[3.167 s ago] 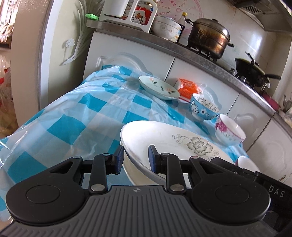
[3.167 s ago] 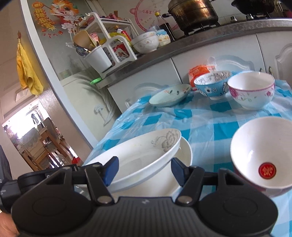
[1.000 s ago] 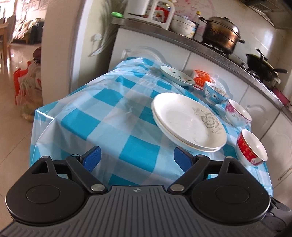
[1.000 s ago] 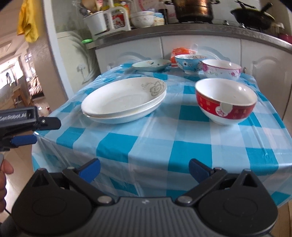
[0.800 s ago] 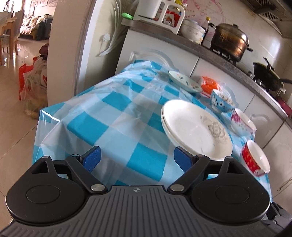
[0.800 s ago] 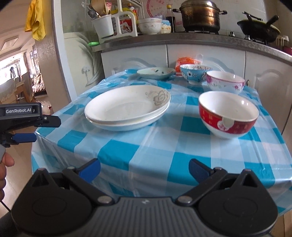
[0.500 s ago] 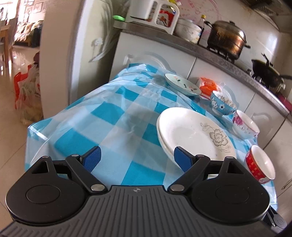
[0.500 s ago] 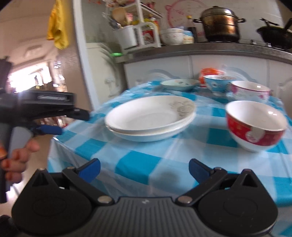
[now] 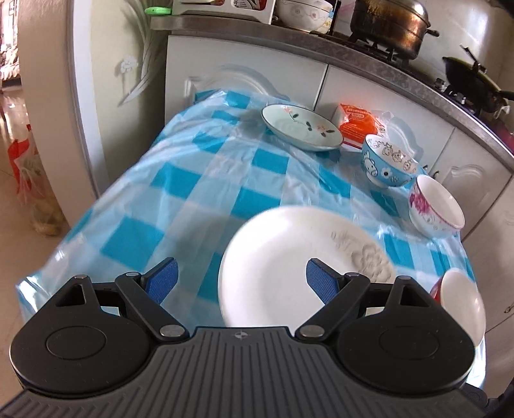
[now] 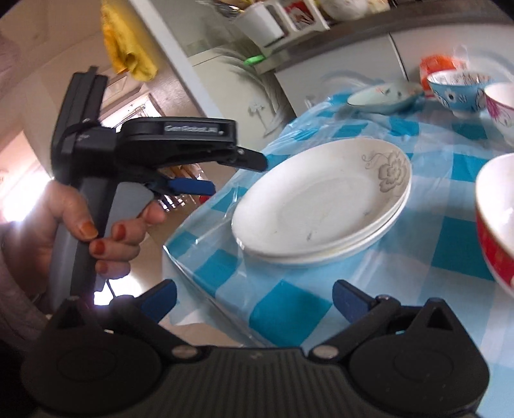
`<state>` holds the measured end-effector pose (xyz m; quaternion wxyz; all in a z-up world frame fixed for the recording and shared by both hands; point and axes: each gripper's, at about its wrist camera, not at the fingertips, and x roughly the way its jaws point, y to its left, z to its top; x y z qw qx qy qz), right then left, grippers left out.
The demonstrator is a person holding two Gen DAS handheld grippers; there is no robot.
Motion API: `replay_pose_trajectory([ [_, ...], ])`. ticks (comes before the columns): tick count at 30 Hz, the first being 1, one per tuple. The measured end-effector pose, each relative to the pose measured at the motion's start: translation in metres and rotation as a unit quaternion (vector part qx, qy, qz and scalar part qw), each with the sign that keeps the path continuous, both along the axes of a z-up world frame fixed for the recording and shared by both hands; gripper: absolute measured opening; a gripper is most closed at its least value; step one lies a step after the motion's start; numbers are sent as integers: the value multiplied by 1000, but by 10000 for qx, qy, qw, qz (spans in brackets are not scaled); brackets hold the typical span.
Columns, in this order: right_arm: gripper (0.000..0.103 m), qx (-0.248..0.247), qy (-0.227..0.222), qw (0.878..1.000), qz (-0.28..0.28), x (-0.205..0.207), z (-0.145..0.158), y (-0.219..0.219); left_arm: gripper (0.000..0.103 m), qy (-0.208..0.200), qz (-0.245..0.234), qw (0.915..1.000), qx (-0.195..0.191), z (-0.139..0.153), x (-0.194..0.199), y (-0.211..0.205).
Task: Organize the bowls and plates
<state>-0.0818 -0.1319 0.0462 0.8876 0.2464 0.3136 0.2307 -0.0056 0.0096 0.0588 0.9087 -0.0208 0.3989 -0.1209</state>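
Two white plates with a grey flower are stacked [image 9: 289,267] [image 10: 321,205] at the near side of the blue-checked table [image 9: 180,193]. My left gripper [image 9: 239,279] is open and empty, hovering just before the stack's near rim; it also shows in the right wrist view [image 10: 237,173]. My right gripper [image 10: 253,299] is open and empty above the table's front edge. A red-and-white bowl [image 9: 462,305] [image 10: 498,225] stands right of the stack. A pink-flowered bowl [image 9: 435,205], a blue cartoon bowl [image 9: 387,162] and a pale green plate [image 9: 300,127] stand farther back.
An orange packet [image 9: 358,123] lies behind the bowls against white cabinets [image 9: 241,80]. The counter above holds a pot [image 9: 388,22], a wok [image 9: 472,77] and a bowl [image 9: 303,13]. A bag [image 9: 29,180] stands on the floor at left.
Both grippers have let go of the plate, now stacked, and backed off open. In the last half second the left gripper has moved in toward the stack, and the right view has swung left.
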Motion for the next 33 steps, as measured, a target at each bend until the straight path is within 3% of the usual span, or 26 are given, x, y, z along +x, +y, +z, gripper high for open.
replay_pose_trajectory([
  [3,102,367,265,9990,59,13,17,-21,103,-10,135,9997,197,30,5,-8],
  [8,102,451,544,9974,151,27,55,-59,103,29,455,9980,437,77,9,-22],
  [17,102,-87,733,9967,-326,10,104,-141,103,-37,1022,9922,713,157,-22,-46],
  [23,102,-599,761,9913,-886,-8,119,-193,103,-391,1554,9860,463,206,-46,-48],
  [26,102,-729,717,9899,-986,-5,127,-211,103,-484,1583,9858,289,220,-44,-56],
  [33,102,-773,372,9925,-873,42,147,-218,103,-515,1260,9900,-361,202,8,-70],
])
